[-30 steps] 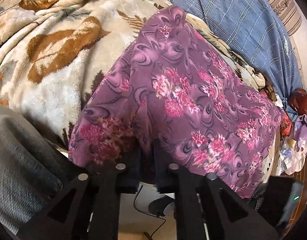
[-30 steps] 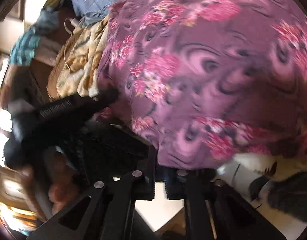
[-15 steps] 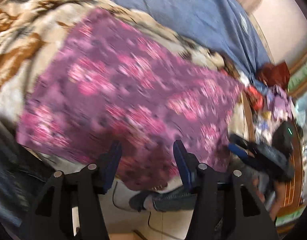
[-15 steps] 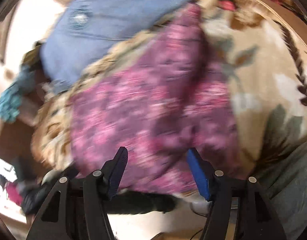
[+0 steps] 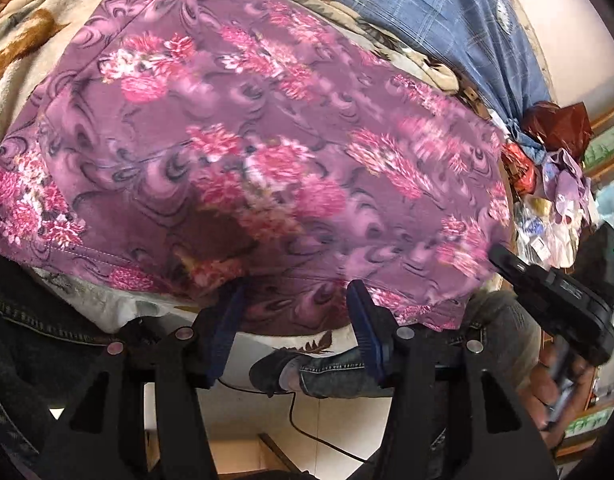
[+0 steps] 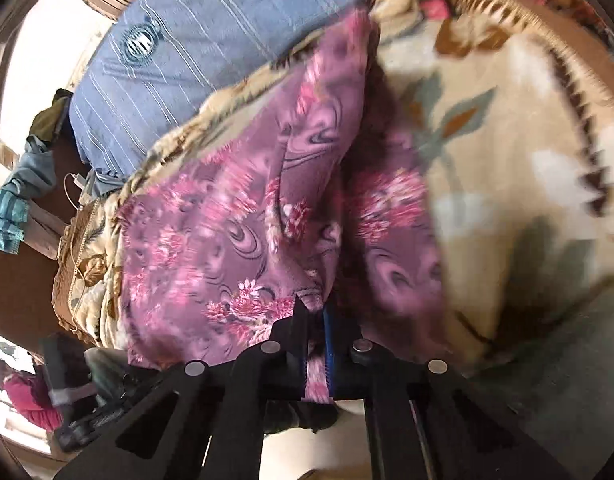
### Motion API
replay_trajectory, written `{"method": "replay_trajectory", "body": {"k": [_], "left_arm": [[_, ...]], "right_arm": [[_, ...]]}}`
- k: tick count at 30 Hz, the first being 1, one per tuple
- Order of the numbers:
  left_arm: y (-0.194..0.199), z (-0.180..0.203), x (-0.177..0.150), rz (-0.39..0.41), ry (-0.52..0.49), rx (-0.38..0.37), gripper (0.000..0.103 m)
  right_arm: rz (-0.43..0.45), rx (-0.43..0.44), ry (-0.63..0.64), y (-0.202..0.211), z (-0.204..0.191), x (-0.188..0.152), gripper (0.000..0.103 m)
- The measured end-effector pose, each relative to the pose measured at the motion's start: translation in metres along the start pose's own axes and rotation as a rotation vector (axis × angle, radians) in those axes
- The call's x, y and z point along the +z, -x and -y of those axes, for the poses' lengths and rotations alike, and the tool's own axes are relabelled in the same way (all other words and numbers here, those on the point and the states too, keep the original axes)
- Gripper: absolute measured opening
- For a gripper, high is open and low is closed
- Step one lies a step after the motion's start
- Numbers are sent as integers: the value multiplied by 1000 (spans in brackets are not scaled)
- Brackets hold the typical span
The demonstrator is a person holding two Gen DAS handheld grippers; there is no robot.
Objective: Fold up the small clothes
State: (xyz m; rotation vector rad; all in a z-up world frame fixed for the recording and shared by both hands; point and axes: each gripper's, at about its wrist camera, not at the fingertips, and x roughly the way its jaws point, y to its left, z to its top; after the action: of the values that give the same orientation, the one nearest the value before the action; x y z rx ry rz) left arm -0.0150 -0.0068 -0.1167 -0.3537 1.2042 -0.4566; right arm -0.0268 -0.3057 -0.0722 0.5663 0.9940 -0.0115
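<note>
A purple garment with pink flowers (image 5: 267, 140) lies spread on a beige leaf-pattern blanket (image 5: 23, 28). My left gripper (image 5: 295, 320) stands open at the garment's near hem. The hem hangs between its blue pads (image 5: 227, 320), which do not press on it. My right gripper (image 6: 315, 320) is shut on the garment's edge, with a strip of purple fabric pinched between its pads. From that grip the garment (image 6: 227, 240) rises in a raised fold toward the far side. In the left wrist view the right gripper's black fingers (image 5: 519, 272) reach to the garment's right corner.
A blue checked sheet (image 5: 427, 12) covers the bed's far side. Bags and small clutter (image 5: 555, 184) are piled at the right. Below the bed edge are a person's jeans leg and shoe (image 5: 315, 372), a cable and pale floor. Hanging cloths (image 6: 11, 216) are at the left.
Both grippers were shut at the near hem a second ago, then both opened. The left one has stayed open and shifted sideways. The right one has shut on the garment's edge.
</note>
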Motion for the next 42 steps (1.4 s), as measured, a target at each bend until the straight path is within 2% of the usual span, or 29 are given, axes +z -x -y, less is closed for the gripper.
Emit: {"method": "replay_trajectory", "body": {"k": [2, 3, 5, 6, 9, 10, 13, 15, 20, 29, 32, 35, 39, 42], "left_arm": [[-3, 1, 0, -4, -15, 22, 52], [-6, 1, 1, -8, -18, 31, 52], [-9, -1, 1, -23, -6, 29, 52], [-9, -2, 1, -26, -2, 26, 52], [1, -1, 0, -20, -12, 25, 52], [5, -2, 0, -11, -14, 21, 52], [29, -3, 6, 55, -23, -7, 52], [46, -6, 15, 120, -15, -5, 52], [67, -21, 50, 203, 30, 22, 55], [68, -41, 106, 237, 82, 105, 55], [70, -40, 134, 255, 54, 130, 55], [64, -42, 169, 258, 30, 172, 55], [55, -50, 222, 246, 24, 143, 55], [43, -64, 245, 233, 11, 221, 55]], "right_arm": [[-13, -37, -9, 12, 0, -9, 6], [-48, -57, -10, 7, 4, -15, 6], [-108, -103, 2, -14, 9, -23, 7], [-127, -117, -6, -26, 13, -27, 13], [-155, -131, -45, -48, 20, -30, 19], [-154, -120, -67, -48, 20, -29, 20], [-132, -100, -48, -32, 12, -27, 32], [-107, -95, -29, -20, 6, -24, 43], [-16, -44, 28, 2, -8, -2, 57], [21, -44, 27, -4, 1, 49, 59], [24, -16, 10, -4, 7, 84, 59], [42, -31, -1, -9, 12, 123, 59], [28, -63, -34, -34, 25, 163, 58], [18, -28, -59, -53, 37, 170, 48]]}}
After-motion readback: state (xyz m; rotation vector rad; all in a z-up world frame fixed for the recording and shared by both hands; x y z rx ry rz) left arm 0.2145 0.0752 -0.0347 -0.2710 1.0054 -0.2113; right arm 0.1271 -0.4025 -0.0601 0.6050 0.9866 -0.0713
